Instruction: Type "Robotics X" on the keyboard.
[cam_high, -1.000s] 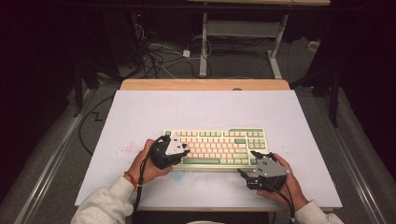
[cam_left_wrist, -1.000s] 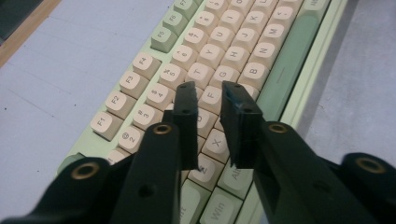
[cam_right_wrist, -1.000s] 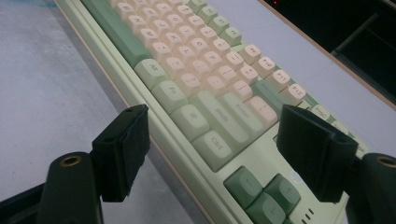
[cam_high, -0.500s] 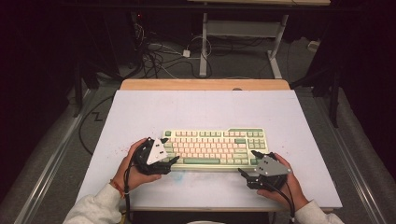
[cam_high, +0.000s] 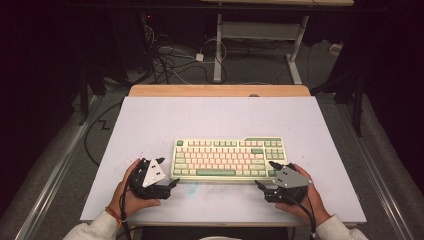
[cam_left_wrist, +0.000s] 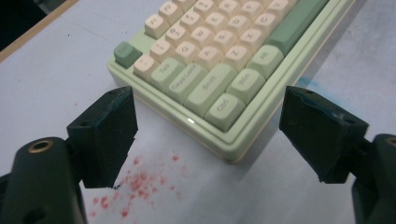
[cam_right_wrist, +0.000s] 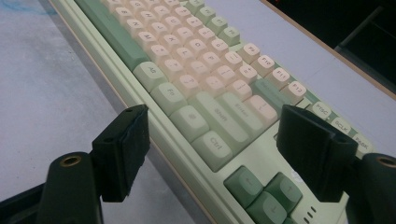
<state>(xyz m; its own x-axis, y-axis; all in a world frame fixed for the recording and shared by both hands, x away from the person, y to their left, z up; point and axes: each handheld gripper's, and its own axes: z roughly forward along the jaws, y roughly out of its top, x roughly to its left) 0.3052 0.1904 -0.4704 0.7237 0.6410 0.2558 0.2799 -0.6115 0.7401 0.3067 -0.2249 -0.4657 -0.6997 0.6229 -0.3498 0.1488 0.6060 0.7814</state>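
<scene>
Green keyboard (cam_high: 229, 159) is flanked on the bench (cam_high: 200, 115) by both hand-held grippers. The left hand-held gripper (cam_high: 172, 184), jaws just spread empty, is drawn back off its corner; the right hand-held gripper (cam_high: 265, 176) is held spread at the other end, so a re-grip seems likely.

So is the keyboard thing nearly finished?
Hard to say. The keyboard lies flat and straight on the table. The left hand-held gripper has just been opening, nothing between its jaws, at the near left corner. The right hand-held gripper, also open, straddles the near right corner. No grip yet.

Keyboard (cam_left_wrist: 233, 60) matt plastic; table (cam_high: 220, 120) smooth, wood edge
</scene>
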